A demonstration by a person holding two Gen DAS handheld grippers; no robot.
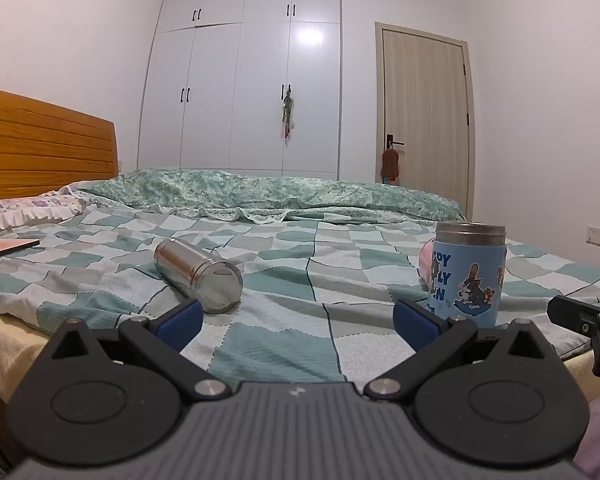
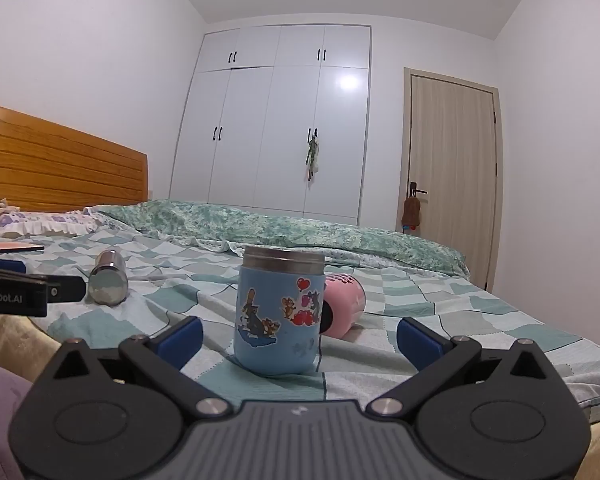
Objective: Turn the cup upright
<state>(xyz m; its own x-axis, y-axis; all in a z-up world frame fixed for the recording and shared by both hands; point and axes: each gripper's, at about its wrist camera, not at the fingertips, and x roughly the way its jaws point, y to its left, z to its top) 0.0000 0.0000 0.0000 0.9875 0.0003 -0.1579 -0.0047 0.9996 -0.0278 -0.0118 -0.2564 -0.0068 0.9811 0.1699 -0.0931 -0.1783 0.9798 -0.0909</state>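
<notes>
A blue cartoon cup [image 2: 278, 312] with a steel rim stands upright on the checkered bedspread [image 2: 420, 304], just ahead of my right gripper [image 2: 298, 340], which is open and empty. The cup also shows in the left wrist view [image 1: 466, 272] at the right. A pink cup [image 2: 342, 306] lies on its side behind the blue cup. A steel cup [image 1: 198, 274] lies on its side ahead of my left gripper [image 1: 298, 322], which is open and empty; it also shows in the right wrist view [image 2: 108, 276].
A book [image 1: 6, 249] lies at the left near a purple-flowered pillow [image 1: 32, 208]. A rolled green quilt [image 1: 268, 192] runs across the back of the bed. A wooden headboard [image 1: 44, 148], white wardrobe [image 1: 244, 80] and door [image 1: 426, 112] stand behind.
</notes>
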